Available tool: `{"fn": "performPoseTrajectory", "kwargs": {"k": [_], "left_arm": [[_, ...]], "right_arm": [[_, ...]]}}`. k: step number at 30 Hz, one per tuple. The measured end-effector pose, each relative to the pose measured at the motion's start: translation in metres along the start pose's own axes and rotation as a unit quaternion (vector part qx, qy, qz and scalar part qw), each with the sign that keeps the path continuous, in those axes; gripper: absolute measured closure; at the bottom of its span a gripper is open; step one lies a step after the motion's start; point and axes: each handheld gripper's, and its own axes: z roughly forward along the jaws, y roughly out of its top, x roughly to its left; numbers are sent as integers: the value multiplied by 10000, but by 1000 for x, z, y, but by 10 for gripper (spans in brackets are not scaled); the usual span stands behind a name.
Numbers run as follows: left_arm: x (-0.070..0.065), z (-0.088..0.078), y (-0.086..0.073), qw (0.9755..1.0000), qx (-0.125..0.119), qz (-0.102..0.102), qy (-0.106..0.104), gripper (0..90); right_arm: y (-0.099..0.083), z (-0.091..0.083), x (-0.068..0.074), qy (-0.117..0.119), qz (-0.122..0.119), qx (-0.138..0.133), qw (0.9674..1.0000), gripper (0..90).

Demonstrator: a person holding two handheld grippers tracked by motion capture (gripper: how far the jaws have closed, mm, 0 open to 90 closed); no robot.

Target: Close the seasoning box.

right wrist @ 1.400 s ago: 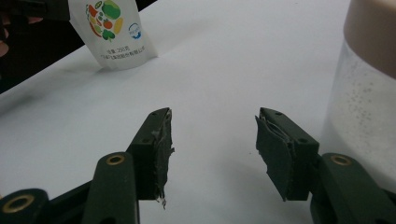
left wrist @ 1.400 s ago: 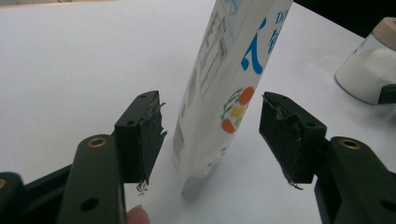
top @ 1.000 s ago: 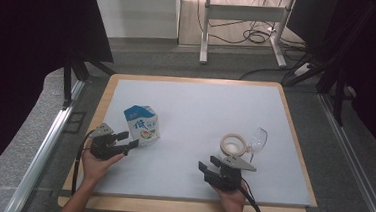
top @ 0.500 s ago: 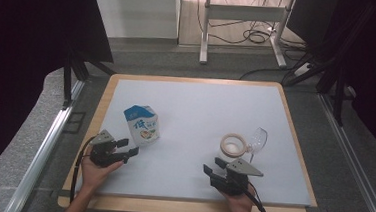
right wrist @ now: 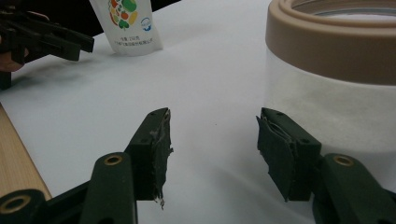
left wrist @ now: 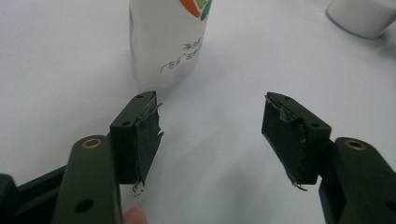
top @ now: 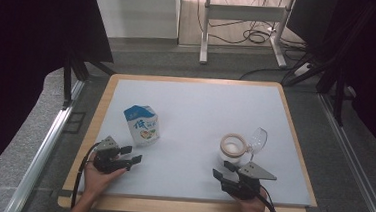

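At the worktop's near edge, both your grippers' fingers stand apart, empty: left gripper at carton's 6 o'clock, right gripper at jar's 6 o'clock. Nothing grasped yet; everything remains.

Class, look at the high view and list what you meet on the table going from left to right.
Left gripper → milk carton → right gripper → tan-rimmed white cup → clear lid.
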Motion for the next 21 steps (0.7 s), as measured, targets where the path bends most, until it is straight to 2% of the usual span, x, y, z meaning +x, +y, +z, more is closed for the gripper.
{"fn": "performPoseTrajectory", "kwargs": {"k": [5,21], "left_arm": [[-4,1,0,10000,39,83,20,367],[-5,3,1,9999,94,80,-64,366]], "right_arm": [[1,2,3,69,-85,14,9999,448],[1,3,3,62,-99,20,9999,447]]}}
